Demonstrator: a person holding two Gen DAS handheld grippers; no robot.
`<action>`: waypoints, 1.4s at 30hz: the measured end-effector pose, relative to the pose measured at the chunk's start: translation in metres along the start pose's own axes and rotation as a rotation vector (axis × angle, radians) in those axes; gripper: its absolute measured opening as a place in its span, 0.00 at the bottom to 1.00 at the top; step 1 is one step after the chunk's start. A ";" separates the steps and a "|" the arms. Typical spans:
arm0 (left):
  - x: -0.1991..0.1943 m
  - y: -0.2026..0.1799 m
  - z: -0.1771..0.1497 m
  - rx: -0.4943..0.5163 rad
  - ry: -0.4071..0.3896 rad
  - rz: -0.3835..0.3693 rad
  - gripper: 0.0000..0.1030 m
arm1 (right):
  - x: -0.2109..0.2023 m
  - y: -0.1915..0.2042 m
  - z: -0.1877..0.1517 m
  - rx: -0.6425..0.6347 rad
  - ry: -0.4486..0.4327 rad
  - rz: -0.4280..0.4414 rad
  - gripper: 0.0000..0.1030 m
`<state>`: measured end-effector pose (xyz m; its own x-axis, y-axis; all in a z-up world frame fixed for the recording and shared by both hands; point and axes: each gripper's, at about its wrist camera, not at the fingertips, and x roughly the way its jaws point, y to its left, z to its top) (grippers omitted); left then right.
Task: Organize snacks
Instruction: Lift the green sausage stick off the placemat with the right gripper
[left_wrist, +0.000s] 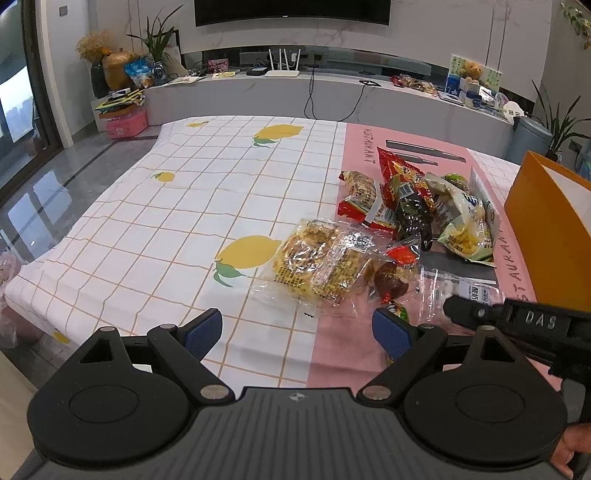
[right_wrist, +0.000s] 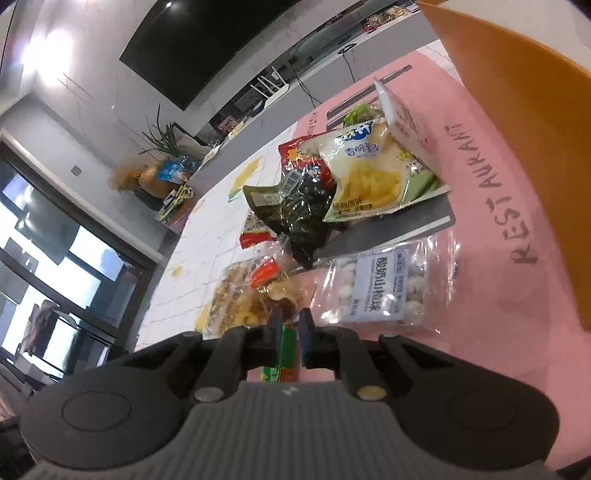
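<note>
A heap of snack packets lies on the table: clear bags of yellow pastries, red packets, a dark green packet, a pale green chips bag and a clear bag of white balls. My left gripper is open and empty, hovering near the table's front edge, short of the pastries. My right gripper is shut on a small green-and-red snack packet, low over the pink mat; its body shows in the left wrist view.
An orange box stands at the right of the heap, also in the right wrist view. The table has a white lemon-print cloth and a pink mat. A TV bench with clutter runs along the back wall.
</note>
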<state>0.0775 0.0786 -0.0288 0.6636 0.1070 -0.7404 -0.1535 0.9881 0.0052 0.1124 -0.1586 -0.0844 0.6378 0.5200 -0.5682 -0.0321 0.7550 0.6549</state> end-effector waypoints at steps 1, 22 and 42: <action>0.000 0.001 0.000 -0.005 0.002 0.003 1.00 | 0.000 0.002 -0.002 -0.016 0.001 -0.008 0.10; 0.000 0.016 0.002 -0.057 0.003 0.049 1.00 | 0.051 0.055 -0.095 -0.528 -0.318 -0.341 0.66; 0.002 0.021 0.001 -0.084 0.014 0.062 1.00 | 0.070 0.047 -0.125 -0.749 -0.477 -0.248 0.28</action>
<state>0.0764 0.1001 -0.0291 0.6408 0.1651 -0.7497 -0.2553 0.9668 -0.0053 0.0593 -0.0371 -0.1560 0.9374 0.2142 -0.2746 -0.2354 0.9708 -0.0462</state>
